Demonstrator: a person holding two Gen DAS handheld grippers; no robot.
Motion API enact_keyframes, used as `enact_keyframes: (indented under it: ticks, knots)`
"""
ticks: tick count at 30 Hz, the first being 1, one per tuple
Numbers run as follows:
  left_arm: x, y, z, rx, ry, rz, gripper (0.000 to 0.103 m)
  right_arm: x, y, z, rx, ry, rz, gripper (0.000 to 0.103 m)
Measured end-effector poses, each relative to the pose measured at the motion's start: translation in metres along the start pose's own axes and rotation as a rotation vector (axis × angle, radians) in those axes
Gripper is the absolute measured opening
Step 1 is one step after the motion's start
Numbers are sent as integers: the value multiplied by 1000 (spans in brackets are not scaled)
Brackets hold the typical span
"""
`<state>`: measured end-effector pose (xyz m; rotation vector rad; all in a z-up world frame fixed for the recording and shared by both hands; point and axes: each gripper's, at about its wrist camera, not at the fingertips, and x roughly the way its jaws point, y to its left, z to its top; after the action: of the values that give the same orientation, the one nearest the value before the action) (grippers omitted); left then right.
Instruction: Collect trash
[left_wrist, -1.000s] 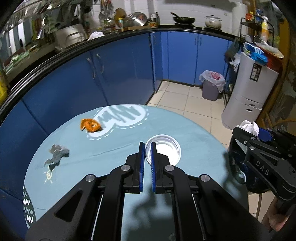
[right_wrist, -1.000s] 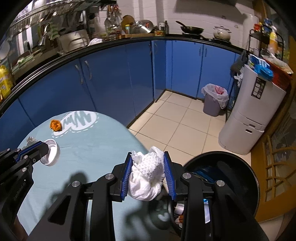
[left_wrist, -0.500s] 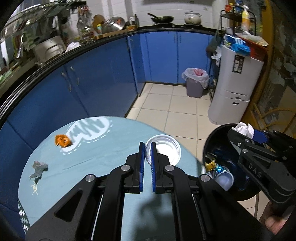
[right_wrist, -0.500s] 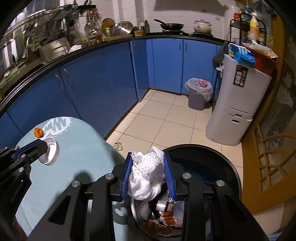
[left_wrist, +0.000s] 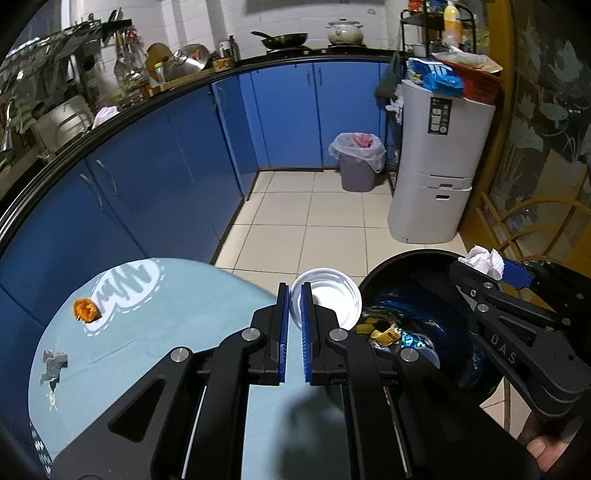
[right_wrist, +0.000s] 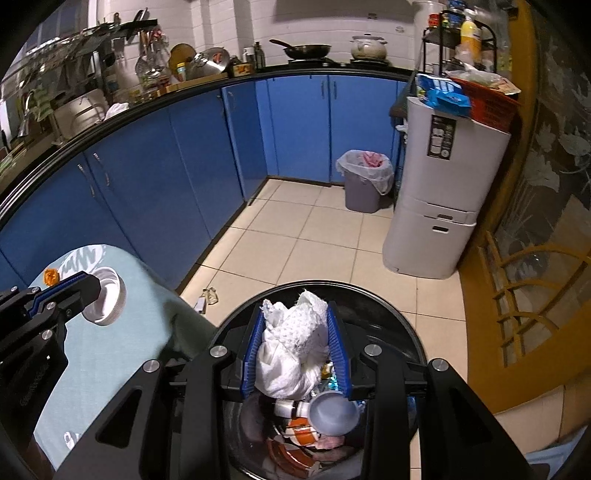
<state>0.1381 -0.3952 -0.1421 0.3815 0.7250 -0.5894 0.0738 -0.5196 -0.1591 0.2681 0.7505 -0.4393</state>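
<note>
My left gripper (left_wrist: 294, 291) is shut on the rim of a white plastic cup (left_wrist: 328, 299) and holds it past the table's right edge, beside the black bin (left_wrist: 406, 266). My right gripper (right_wrist: 295, 314) is shut on a crumpled white tissue (right_wrist: 291, 343) right above the open black bin (right_wrist: 406, 332), which holds several pieces of trash. On the light blue tablecloth (left_wrist: 166, 332) lie an orange scrap (left_wrist: 85, 309) and a grey scrap (left_wrist: 53, 365). The left wrist view also catches the right gripper (left_wrist: 491, 273) with its tissue (left_wrist: 482, 260).
A small grey bin with a white liner (left_wrist: 357, 162) stands by the blue cabinets (left_wrist: 155, 177). A tall white appliance (left_wrist: 439, 166) stands at the right, with a wooden chair (right_wrist: 524, 295) beyond it. A small scrap (right_wrist: 210, 295) lies on the tiled floor.
Both grippers have swung to the right, off the table toward the black bin. The cup has gone past the table's edge and the tissue now hangs over the bin's opening.
</note>
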Motion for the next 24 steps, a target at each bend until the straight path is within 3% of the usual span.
enact_keyframes:
  ticks: [10,15,16,17,18,19,21,24]
  knots:
    - [2,-33,18,34,-10,-64,9,0,-28,-1,59,18,-29,32]
    - [4,-40,24,27,7,-77,11,5,-36,-3,76,46,-64,38]
    - [5,-39,24,21,10,-79,19,8,-38,-3,81,60,-70,43]
    - [5,-38,23,17,11,-80,37,10,-39,-3,86,73,-72,71]
    - [5,-36,23,10,8,-74,56,11,-41,-3,92,70,-73,91]
    - [3,-34,22,4,-10,-63,101,8,-43,-4,100,47,-65,91]
    - [-9,-29,19,-11,-101,-38,99,8,-42,-3,99,43,-71,91]
    - [-9,-30,19,10,-91,-32,99,11,-40,-4,95,53,-79,91]
